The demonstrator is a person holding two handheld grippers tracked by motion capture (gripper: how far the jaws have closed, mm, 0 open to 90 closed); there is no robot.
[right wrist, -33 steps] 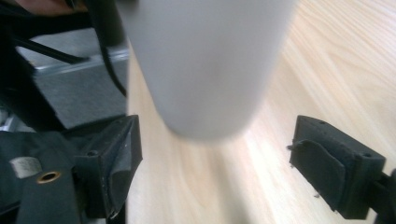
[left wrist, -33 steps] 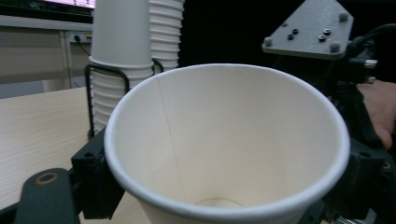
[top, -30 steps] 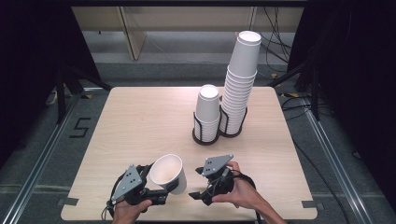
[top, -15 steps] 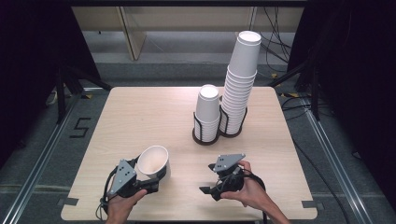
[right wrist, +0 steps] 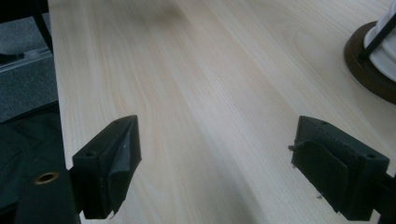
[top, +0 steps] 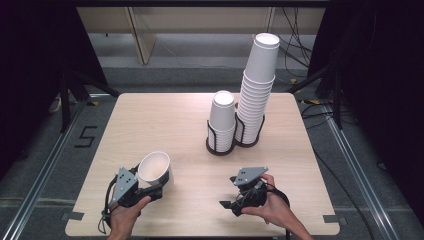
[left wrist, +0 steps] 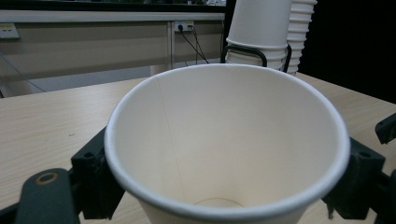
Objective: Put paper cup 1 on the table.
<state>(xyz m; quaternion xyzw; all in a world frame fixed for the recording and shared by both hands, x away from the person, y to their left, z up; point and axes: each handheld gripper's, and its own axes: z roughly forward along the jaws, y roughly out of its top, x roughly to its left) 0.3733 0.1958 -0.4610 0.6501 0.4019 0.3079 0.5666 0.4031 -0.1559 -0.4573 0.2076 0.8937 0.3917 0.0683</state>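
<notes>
Left gripper (top: 152, 187) pinches a single paper cup (top: 154, 167) at lower left of the high view, mouth tipped up and toward the camera; in the left gripper view the jaws clamp both sides of the cup (left wrist: 224, 149). Right gripper (top: 231, 205), lower centre, jaws spread wide with nothing between, over bare table (right wrist: 210, 93). Likely step: carrying one cup taken from the stacks (top: 255, 95) in the holder (top: 220, 146). Next calls for setting it upright on the table, then letting go.
</notes>
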